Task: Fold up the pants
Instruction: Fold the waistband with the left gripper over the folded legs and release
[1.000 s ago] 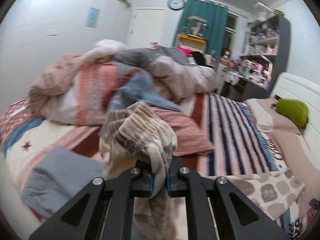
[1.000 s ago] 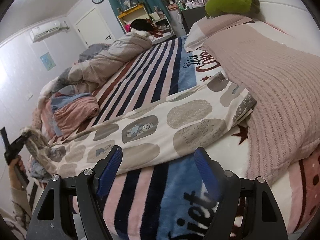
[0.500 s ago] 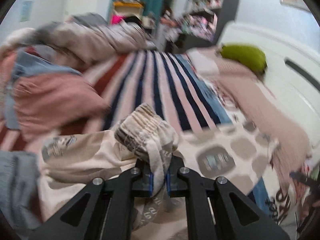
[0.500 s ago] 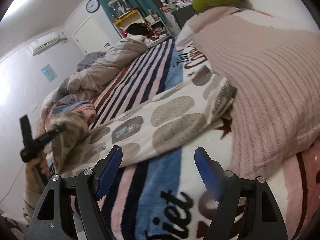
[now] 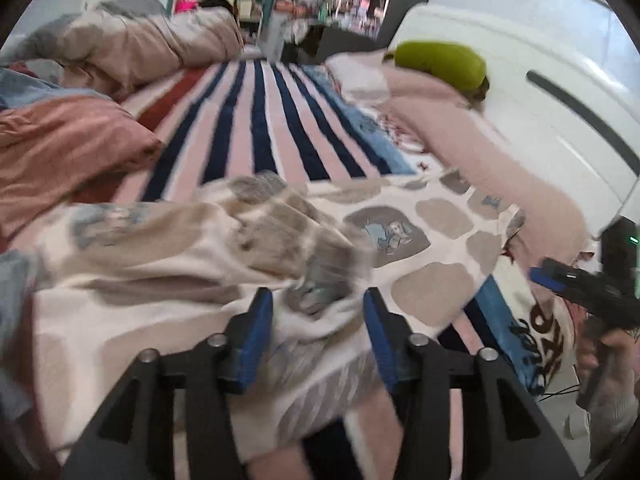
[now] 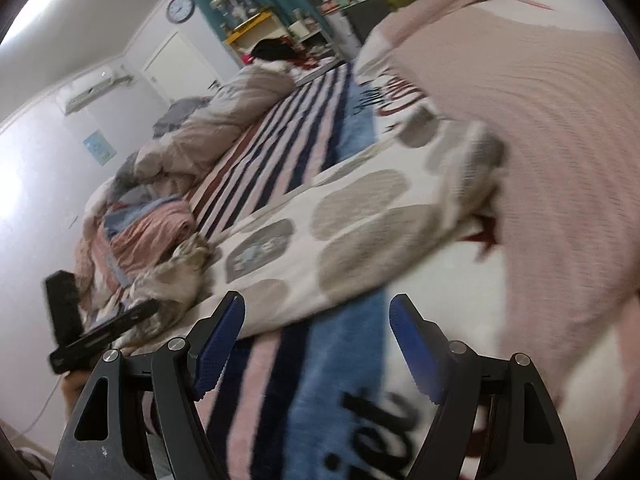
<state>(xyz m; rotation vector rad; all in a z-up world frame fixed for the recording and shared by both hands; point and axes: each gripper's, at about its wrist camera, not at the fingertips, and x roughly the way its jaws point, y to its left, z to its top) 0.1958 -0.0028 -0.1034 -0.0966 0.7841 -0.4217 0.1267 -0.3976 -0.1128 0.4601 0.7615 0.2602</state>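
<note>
The pants (image 5: 420, 248) are cream with grey-brown patches and lie stretched across the striped bed cover; they also show in the right wrist view (image 6: 352, 236). Their gathered waistband (image 5: 280, 224) lies bunched just ahead of my left gripper (image 5: 318, 312), whose jaws are open with loose fabric between them. My right gripper (image 6: 316, 344) is open and empty, above the blue and pink cover just short of the pants' near edge. The left gripper shows at the far left of the right wrist view (image 6: 100, 336), and the right gripper shows at the right of the left wrist view (image 5: 576, 280).
A striped bed cover (image 5: 256, 132) spans the bed. A pink knitted blanket (image 6: 560, 140) with a green plush (image 5: 440, 64) lies along the white headboard side. Crumpled duvets and a folded pink garment (image 5: 60, 140) pile at the far side. Shelves and a desk stand beyond.
My left gripper has opened and let go of the waistband, which dropped onto the bed. My right gripper moved closer to the pants' far end, still open.
</note>
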